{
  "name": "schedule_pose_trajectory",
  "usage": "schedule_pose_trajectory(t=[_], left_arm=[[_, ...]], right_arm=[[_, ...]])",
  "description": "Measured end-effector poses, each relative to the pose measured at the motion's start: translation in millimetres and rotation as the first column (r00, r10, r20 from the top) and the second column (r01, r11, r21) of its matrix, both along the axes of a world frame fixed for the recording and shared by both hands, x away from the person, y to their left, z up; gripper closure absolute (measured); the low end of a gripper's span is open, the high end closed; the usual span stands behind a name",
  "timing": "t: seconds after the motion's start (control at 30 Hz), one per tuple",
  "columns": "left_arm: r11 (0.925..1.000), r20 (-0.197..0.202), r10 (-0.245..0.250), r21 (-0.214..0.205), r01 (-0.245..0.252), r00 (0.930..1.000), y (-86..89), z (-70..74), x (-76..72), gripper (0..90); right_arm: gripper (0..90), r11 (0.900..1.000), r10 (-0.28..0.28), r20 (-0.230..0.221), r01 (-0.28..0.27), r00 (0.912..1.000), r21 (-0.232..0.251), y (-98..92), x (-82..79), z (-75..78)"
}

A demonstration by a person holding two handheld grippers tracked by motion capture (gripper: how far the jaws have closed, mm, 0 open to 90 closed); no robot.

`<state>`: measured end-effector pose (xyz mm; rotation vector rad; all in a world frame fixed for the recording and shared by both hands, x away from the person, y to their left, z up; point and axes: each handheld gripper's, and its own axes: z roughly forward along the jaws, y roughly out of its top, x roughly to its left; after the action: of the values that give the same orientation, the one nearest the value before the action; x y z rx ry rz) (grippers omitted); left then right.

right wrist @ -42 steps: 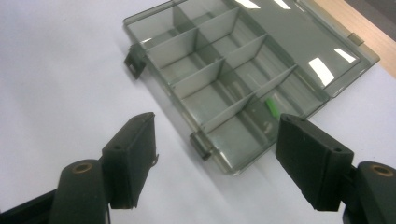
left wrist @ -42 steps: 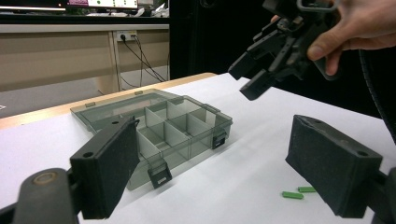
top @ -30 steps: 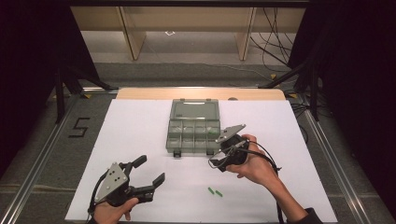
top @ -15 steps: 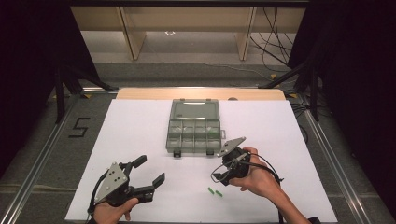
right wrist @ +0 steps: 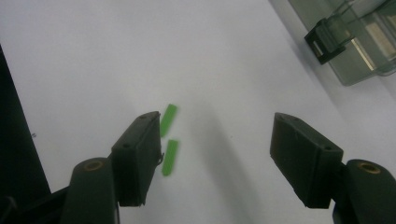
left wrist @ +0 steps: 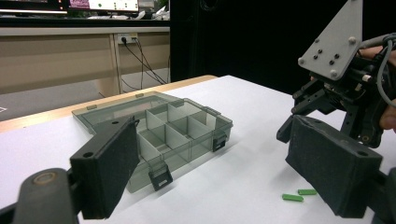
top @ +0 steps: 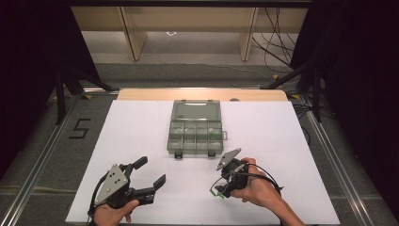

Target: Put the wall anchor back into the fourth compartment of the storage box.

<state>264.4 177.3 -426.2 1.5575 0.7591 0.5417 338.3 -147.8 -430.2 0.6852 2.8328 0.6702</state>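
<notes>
The right gripper [right wrist: 215, 154] was descending on two small green sticks [right wrist: 169, 140], its jaws narrowing but still released, nothing yet grasped. The sticks, smooth and rod-shaped, lay on the matte white table [top: 141, 132] at the gripper's 7 o'clock in the high view. The translucent grey plastic compartment box [top: 195, 132] at 12 o'clock stood open. The left gripper [top: 148, 174] rested released, idle. Pick-up and placing remained.

A white table [top: 141, 132] carries an open grey compartment box [top: 195, 133] and two green sticks [left wrist: 299, 194].
</notes>
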Motion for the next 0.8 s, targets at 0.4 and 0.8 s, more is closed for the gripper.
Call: schedule_pose_trajectory(t=[0.4, 0.8], left_arm=[[1.0, -0.001, -0.001, -0.001, 0.001, 1.0, -0.3, -0.1, -0.1, 15.9], [1.0, -0.002, -0.002, -0.002, 0.002, 1.0, -1.0, -0.2, -0.3, 15.9]], right_arm=[[44.4, 0.998, 0.035, -0.059, -0.038, 0.9976, -0.051, 4.3, -3.9, -12.1], [59.4, 0.9939, 0.068, -0.099, -0.076, 0.9927, -0.079, 8.9, -5.9, -23.7]])
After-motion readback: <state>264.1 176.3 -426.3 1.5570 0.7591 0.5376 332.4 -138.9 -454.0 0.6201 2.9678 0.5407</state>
